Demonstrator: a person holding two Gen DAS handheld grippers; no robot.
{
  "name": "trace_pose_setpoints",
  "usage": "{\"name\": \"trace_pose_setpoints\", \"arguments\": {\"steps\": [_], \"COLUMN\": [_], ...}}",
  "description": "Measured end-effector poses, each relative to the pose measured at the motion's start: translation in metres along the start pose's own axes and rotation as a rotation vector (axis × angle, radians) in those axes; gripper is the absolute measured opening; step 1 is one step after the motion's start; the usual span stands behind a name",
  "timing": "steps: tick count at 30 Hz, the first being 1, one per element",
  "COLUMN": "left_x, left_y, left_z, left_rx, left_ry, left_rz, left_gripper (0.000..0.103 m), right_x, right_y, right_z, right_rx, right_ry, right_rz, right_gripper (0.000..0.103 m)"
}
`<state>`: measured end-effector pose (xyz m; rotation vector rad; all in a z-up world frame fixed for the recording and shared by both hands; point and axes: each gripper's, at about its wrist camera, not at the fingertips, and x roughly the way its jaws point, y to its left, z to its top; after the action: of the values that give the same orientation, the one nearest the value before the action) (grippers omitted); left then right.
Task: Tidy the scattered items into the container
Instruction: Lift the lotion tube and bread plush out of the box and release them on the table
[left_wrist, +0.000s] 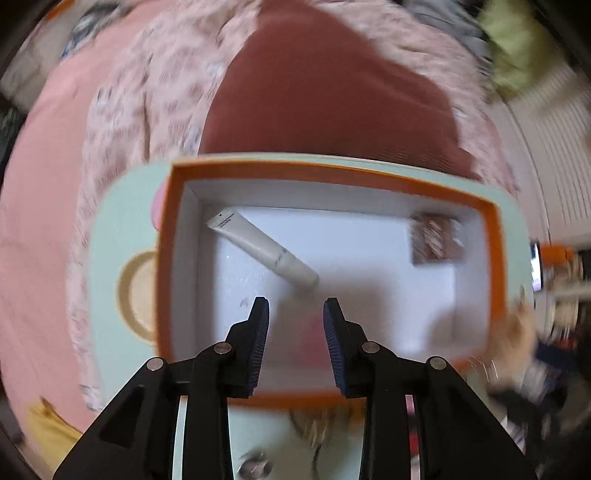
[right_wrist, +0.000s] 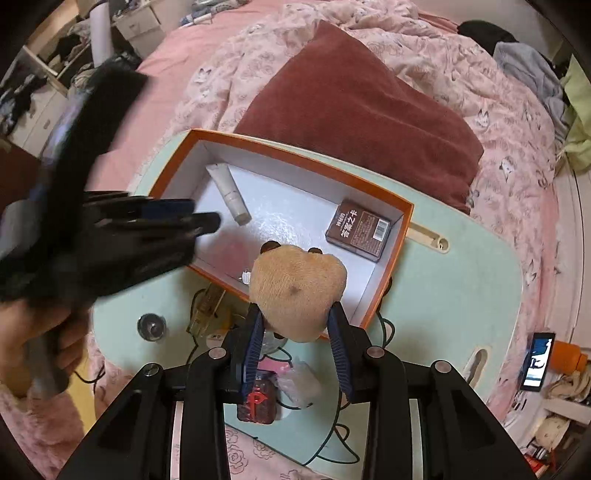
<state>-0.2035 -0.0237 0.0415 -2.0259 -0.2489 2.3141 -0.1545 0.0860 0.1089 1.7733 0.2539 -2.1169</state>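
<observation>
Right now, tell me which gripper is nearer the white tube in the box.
Left. The left gripper hangs open just short of the white tube's cap end; the right gripper, shut on the plush toy, is over the box's near rim.

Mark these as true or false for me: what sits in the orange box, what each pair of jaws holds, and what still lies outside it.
1. The white tube lies inside the orange box. True.
2. The right gripper is empty. False: its jaws clamp a tan plush toy.
3. The brown card box rests on the red pillow. False: it lies inside the orange box.
4. The left gripper holds nothing. True: its jaws stand apart over the box.
5. A dark red pouch lies outside the box, on the pale green tray table. True.
</observation>
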Motion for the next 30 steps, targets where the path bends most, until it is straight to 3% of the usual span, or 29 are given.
{"name": "trace_pose_setpoints", "arguments": {"steps": [5, 9, 13, 30], "left_x": [0.029, 0.03, 0.028, -0.019], "left_y": [0.008, -0.005, -0.008, 0.006], "left_z": [0.019, 0.018, 0.014, 0.01], "left_rx": [-0.118, -0.038, 0.005, 0.0], "left_ry": [-0.028, -0.083, -0.121, -0.198], "left_rz": [-0.015, 0.057, 0.077, -0.014], "left_gripper": [0.038, 0.037, 0.026, 0.018], "right_x": [0.007, 0.012, 0.011, 0.012], "right_y": [-0.005, -0.011, -0.011, 0.002], "right_z": [-0.007, -0.011, -0.012, -0.012], "right_rx": [0.006, 0.015, 0.017, -0.005], "right_ry": [0.011, 0.018, 0.014, 0.005], "right_rz": [0.016, 0.021, 0.032, 0.023], "right_gripper": [0.033, 0.033, 0.033, 0.033]}}
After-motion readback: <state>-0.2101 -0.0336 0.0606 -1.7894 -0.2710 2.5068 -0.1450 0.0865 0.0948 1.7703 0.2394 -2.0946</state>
